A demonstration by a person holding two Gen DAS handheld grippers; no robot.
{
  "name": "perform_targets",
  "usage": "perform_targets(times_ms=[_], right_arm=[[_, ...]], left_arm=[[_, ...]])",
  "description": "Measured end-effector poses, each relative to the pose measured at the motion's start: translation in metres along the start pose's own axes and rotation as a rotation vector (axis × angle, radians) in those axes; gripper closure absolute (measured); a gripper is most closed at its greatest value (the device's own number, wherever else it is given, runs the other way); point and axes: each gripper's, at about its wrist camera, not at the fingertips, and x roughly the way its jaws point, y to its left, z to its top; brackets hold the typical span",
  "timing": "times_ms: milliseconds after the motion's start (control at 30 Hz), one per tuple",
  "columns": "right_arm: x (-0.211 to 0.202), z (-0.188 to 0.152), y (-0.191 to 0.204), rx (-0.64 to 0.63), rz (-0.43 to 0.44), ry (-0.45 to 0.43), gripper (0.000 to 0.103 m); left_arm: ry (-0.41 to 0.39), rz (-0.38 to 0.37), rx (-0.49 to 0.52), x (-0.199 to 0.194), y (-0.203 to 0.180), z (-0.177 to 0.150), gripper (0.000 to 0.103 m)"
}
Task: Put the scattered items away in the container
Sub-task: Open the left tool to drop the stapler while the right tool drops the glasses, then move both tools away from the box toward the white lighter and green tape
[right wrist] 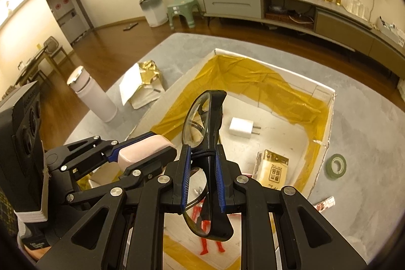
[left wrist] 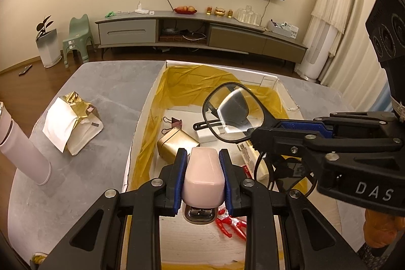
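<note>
Two items held above box (left wrist: 141, 118), one per gripper. Left gripper (left wrist: 202, 181) closed on pink stapler (left wrist: 203, 176): stiff, smooth, likely slippery shell, moderate weight; blue pads press both long sides, body centred between jaws, metal base below. Right gripper (right wrist: 202, 176) closed on glasses (right wrist: 202, 118): light, fragile lenses; grip sits on folded frame near bridge, one lens above jaws, other hangs below. Release low, I judge, to spare lenses. Box already holds charger (right wrist: 240, 129), gold tin (left wrist: 177, 143), red figure (left wrist: 227, 224).
</note>
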Motion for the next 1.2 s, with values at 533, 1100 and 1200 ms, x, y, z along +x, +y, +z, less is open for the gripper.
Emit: perform_targets(times_ms=[533,1100,1200], right_arm=[[0.031,0.006,-0.026,0.083,0.01,0.076,0.068],[-0.021,-0.022,-0.046,0.149,0.16,-0.009,0.067],[-0.029,-0.028,-0.05,0.138,0.193,-0.027,0.067]], left_arm=[[0.028,0.036,-0.032,0.012,0.01,0.002,0.06],[-0.019,0.004,-0.018,-0.001,-0.003,0.01,0.06],[-0.024,0.004,-0.009,-0.003,-0.008,0.01,0.06]])
